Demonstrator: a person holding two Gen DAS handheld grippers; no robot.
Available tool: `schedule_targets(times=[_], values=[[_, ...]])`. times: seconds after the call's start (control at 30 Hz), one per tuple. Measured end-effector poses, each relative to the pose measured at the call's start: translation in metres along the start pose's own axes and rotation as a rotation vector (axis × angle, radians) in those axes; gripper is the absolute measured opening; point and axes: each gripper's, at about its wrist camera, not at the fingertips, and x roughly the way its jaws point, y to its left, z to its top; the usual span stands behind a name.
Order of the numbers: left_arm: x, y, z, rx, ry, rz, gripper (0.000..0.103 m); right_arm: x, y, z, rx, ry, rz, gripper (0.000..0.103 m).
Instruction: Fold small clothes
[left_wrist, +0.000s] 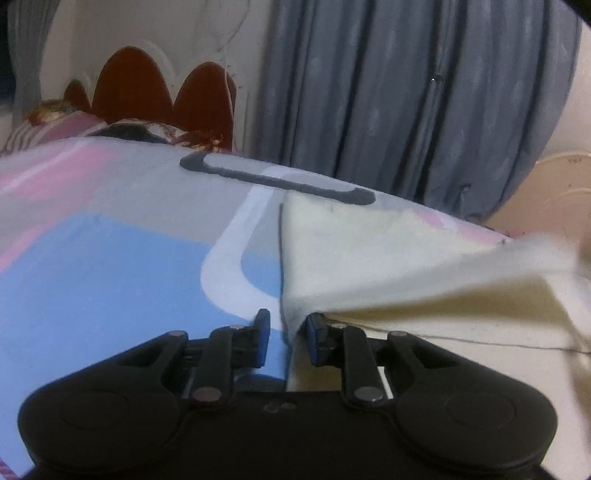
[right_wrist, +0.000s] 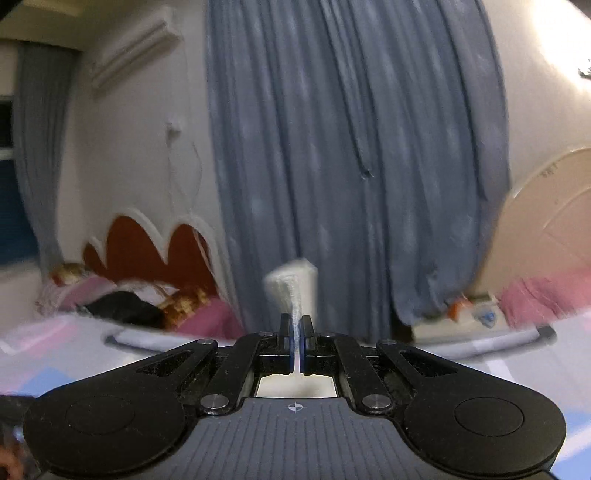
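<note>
Found the right claw (right_wrist: 295, 325) clamped shut on a bunched corner of the small cream-white fleecy garment (right_wrist: 291, 284), a tuft poking up past the fingertips and the corner raised off the bed. Found the left claw (left_wrist: 288, 325) with jaws narrowly apart: the garment's near folded edge sat in the gap, touching the right-hand pad, the other pad off it and nothing pinched yet. Saw the rest of the garment (left_wrist: 369, 258) lying flat on the bed's blue, pink and grey patterned sheet (left_wrist: 110, 277), one flap rising toward the right of the left wrist view, blurred there. Judged the step to be securing the second corner ahead of a fold. Needed, most likely, a full close on the edge alone, with no sheet caught underneath, before any lift. Judged it wise to match the heights of both corners, draw the cloth lightly taut, then carry the raised edge over and line it up with the far edge. Noted a loose thread (left_wrist: 480, 341) trailing beside the left claw as a possible snag.
</note>
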Motion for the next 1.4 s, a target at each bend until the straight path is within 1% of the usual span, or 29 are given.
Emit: schedule_targets(times=[0.03, 0.07, 0.1, 0.2, 0.23, 0.27, 0.37, 0.4, 0.43, 0.47, 0.5, 0.53, 0.67, 0.77, 0.8, 0.87, 0.93, 0.97, 1.0, 1.03, 1.1, 1.13, 1.2, 1.23, 1.27, 1.3, 1.33, 1.37, 1.4], values=[[-0.001, -0.001, 0.0, 0.019, -0.002, 0.0, 0.02, 0.014, -0.006, -0.013, 0.02, 0.09, -0.027, 0.001], [-0.002, -0.002, 0.0, 0.041, 0.002, -0.001, 0.021, 0.023, -0.013, -0.028, 0.048, 0.137, -0.028, 0.001], [-0.002, -0.003, -0.001, 0.057, 0.004, -0.002, 0.022, 0.026, -0.018, -0.04, 0.056, 0.147, -0.029, 0.001], [-0.006, -0.002, -0.003, 0.092, 0.02, 0.006, 0.054, 0.023, -0.021, -0.043, 0.084, 0.13, -0.01, 0.001], [-0.011, 0.001, -0.004, 0.099, 0.012, 0.009, 0.075, 0.022, -0.022, -0.041, 0.088, 0.133, 0.007, 0.001], [-0.021, 0.005, -0.005, 0.103, -0.019, 0.006, 0.087, 0.02, -0.025, -0.039, 0.096, 0.134, 0.023, 0.002], [-0.039, 0.014, 0.002, 0.087, -0.099, -0.047, 0.079, 0.008, -0.031, -0.033, 0.099, 0.117, 0.031, 0.002], [-0.037, 0.016, 0.007, 0.081, -0.11, -0.052, 0.078, 0.008, -0.034, -0.03, 0.106, 0.108, 0.025, 0.008], [-0.032, 0.015, 0.013, 0.081, -0.115, -0.059, 0.074, 0.005, -0.04, -0.027, 0.121, 0.091, 0.016, 0.025], [-0.025, 0.014, 0.02, 0.081, -0.105, -0.063, 0.071, 0.006, -0.043, -0.023, 0.134, 0.071, 0.013, 0.039], [-0.018, 0.012, 0.025, 0.074, -0.097, -0.073, 0.069, 0.007, -0.045, -0.019, 0.144, 0.053, 0.006, 0.057], [-0.01, 0.012, 0.029, 0.072, -0.093, -0.085, 0.067, 0.008, -0.045, -0.015, 0.149, 0.049, 0.01, 0.058], [0.022, 0.011, 0.046, 0.073, -0.065, -0.093, 0.064, 0.027, -0.047, -0.004, 0.113, 0.085, 0.024, 0.058], [0.048, 0.017, 0.056, 0.054, -0.027, -0.099, 0.064, 0.042, -0.048, -0.005, 0.075, 0.128, -0.004, 0.057], [0.055, 0.02, 0.057, 0.044, -0.018, -0.108, 0.063, 0.05, -0.049, -0.006, 0.063, 0.151, -0.011, 0.047], [0.07, 0.025, 0.061, 0.02, 0.006, -0.129, 0.051, 0.056, -0.049, -0.011, 0.031, 0.171, 0.004, 0.031], [0.08, 0.025, 0.063, 0.016, 0.022, -0.164, 0.047, 0.06, -0.046, -0.016, -0.017, 0.168, 0.011, 0.024], [0.083, 0.024, 0.064, 0.024, 0.024, -0.179, 0.04, 0.059, -0.045, -0.018, -0.033, 0.165, 0.011, 0.019], [0.086, 0.022, 0.065, 0.038, 0.025, -0.198, 0.03, 0.06, -0.044, -0.019, -0.042, 0.16, 0.013, 0.009], [0.087, 0.021, 0.065, 0.045, 0.017, -0.212, 0.007, 0.059, -0.043, -0.02, -0.051, 0.153, 0.017, 0.005], [0.079, 0.022, 0.066, 0.017, -0.042, -0.204, 0.007, 0.057, -0.041, -0.02, -0.067, 0.129, 0.012, 0.004], [0.074, 0.022, 0.065, 0.011, -0.078, -0.195, 0.007, 0.051, -0.04, -0.019, -0.071, 0.091, 0.005, 0.004], [0.077, 0.019, 0.063, 0.021, -0.088, -0.145, 0.007, 0.044, -0.039, -0.014, -0.068, 0.028, -0.003, 0.004], [0.085, 0.019, 0.061, 0.024, -0.06, -0.136, 0.011, 0.045, -0.04, -0.015, -0.072, 0.024, -0.02, 0.004], [0.091, 0.019, 0.06, 0.016, -0.027, -0.135, 0.018, 0.053, -0.042, -0.018, -0.08, 0.051, -0.053, 0.004], [0.092, 0.021, 0.061, 0.009, -0.022, -0.137, 0.023, 0.06, -0.044, -0.021, -0.08, 0.09, -0.068, 0.004], [0.089, 0.022, 0.063, 0.004, -0.028, -0.122, 0.046, 0.067, -0.046, -0.027, -0.08, 0.127, -0.075, 0.004], [0.083, 0.024, 0.063, -0.001, -0.045, -0.08, 0.08, 0.067, -0.047, -0.03, -0.085, 0.124, -0.074, 0.004], [0.074, 0.025, 0.063, -0.001, -0.081, -0.046, 0.084, 0.065, -0.047, -0.029, -0.088, 0.122, -0.083, 0.004]])
